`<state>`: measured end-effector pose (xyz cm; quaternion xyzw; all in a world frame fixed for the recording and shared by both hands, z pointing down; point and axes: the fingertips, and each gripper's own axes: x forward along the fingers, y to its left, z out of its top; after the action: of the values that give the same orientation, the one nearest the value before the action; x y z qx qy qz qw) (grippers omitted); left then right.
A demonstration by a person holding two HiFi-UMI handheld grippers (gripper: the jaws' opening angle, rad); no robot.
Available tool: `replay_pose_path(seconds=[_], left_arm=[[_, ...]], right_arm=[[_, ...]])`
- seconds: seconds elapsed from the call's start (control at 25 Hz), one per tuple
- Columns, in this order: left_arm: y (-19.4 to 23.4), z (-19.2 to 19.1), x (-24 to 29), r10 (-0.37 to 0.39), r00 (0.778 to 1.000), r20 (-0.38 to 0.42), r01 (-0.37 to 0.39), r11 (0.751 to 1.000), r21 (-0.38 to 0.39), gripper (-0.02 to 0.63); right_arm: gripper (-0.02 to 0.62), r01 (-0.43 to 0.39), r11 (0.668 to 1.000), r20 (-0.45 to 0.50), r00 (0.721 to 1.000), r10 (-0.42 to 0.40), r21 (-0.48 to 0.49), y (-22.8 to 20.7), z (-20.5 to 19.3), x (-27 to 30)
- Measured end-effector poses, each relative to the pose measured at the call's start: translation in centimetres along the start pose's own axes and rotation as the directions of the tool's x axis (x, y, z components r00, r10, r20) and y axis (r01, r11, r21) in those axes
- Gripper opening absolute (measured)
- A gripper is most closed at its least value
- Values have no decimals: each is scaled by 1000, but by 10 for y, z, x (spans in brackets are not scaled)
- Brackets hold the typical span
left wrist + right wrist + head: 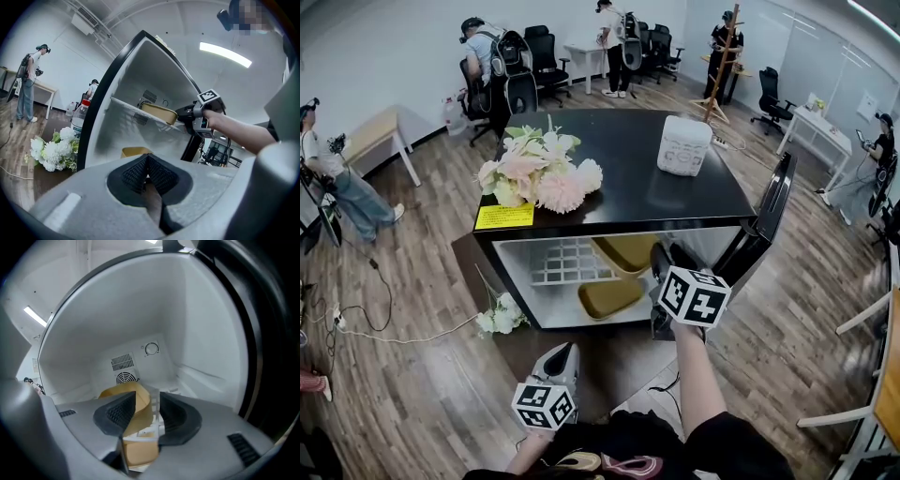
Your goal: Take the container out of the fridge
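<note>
Fridge (pixel 619 202) with a black top, shown with its door (pixel 766 220) swung wide to the right of the right hand-held gripper (pixel 146 401), which reaches into the upper compartment. Wire shelf (pixel 562 262) lies just ahead of and under that hand-held gripper. On it sits the upper tan container (pixel 623 251), the one judged to be wanted. Its near rim stands between the jaws, together with the shelf's white front edge. A second tan container (pixel 609 298) rests on the fridge floor, below the right hand-held gripper and ahead of the left one. Right hand-held gripper: jaws spread wide and straddling the container wall, with the pads not visibly clamped on it. Left hand-held gripper (pixel 147 161): jaws fully together on nothing, held low and outside the fridge opening, well back from both containers. Step in hand, as judged: the grasp is being set up on the shelf container, and nothing has been lifted out yet. Next move, as judged: the jaws must close on the container wall alone, clear of the shelf wire that shares the gap. The container must then be drawn back towards the person, kept level, and passed between the fridge frame and the open door. A thin wall may flex under the pinch.
</note>
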<state>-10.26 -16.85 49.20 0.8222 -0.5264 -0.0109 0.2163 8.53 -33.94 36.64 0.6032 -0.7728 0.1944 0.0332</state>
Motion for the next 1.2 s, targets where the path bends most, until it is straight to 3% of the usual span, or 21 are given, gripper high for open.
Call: replay_pose_path(seconds=[0.36, 0.56, 0.76, 1.04, 1.2], left_arm=[[-4, 10, 8, -20, 999, 29, 20, 1000, 14, 8], [0, 8, 7, -8, 1000, 25, 8, 1000, 11, 8], [9, 13, 7, 15, 999, 41, -15, 1000, 0, 8], [4, 15, 14, -3, 999, 46, 3, 1000, -3, 8], [-1, 13, 18, -26, 999, 38, 26, 1000, -4, 8]], right_arm=[[170, 5, 1000, -34, 999, -6, -21, 1, 7, 18], [170, -15, 999, -128, 992, 8, -51, 5, -3, 32], [162, -19, 998, -160, 987, 9, -61, 6, -4, 34], [123, -51, 999, -199, 979, 48, -8, 14, -10, 33], [88, -25, 1000, -203, 979, 23, -10, 13, -11, 32]])
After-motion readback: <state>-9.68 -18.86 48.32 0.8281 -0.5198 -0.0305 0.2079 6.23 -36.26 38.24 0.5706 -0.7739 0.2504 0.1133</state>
